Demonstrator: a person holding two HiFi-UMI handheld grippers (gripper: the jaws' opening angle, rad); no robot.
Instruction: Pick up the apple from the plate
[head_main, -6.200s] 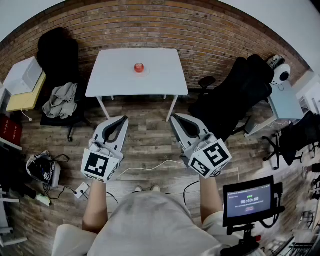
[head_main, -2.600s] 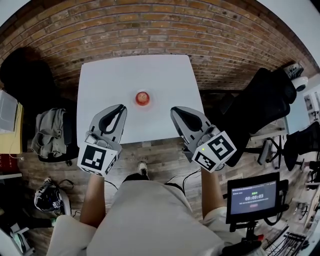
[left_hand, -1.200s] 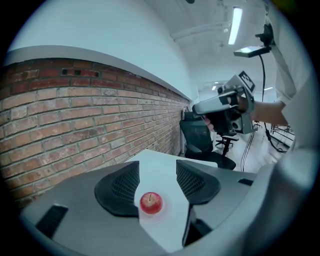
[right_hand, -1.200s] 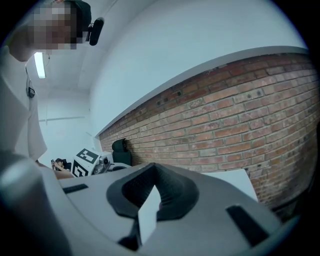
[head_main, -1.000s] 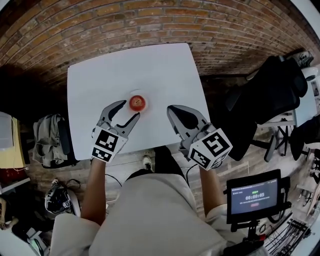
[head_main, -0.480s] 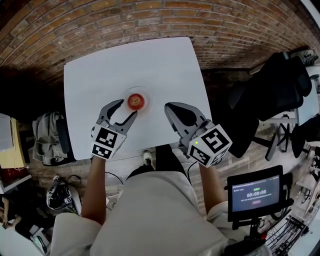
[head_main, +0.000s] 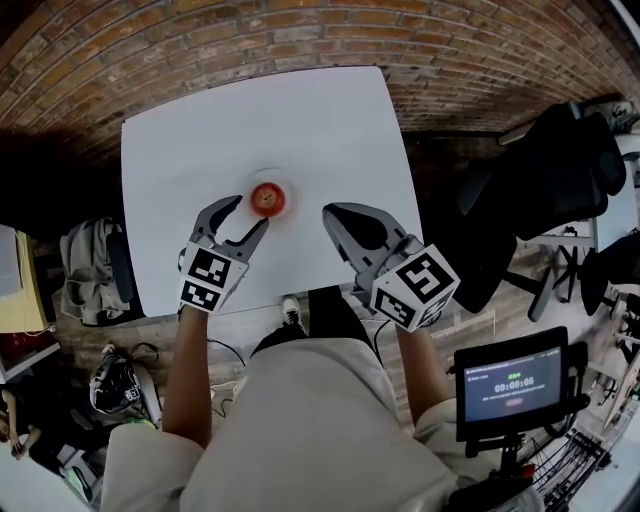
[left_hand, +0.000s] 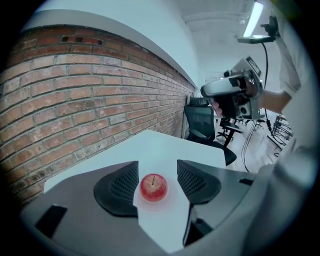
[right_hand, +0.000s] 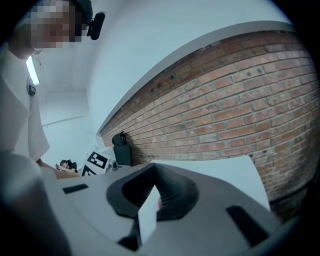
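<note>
Pickup not yet made: left gripper, jaws part-open, frames the untouched apple on its plate, right gripper closed & empty alongside; grip + lift remain.

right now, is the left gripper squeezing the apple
No, the left gripper's jaws stand apart, with a gap showing on each side of the apple, which sits on its plate.

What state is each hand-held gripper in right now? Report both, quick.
Left hand-held gripper: open, framing the apple without touching it.
Right hand-held gripper: closed, holding nothing.
</note>
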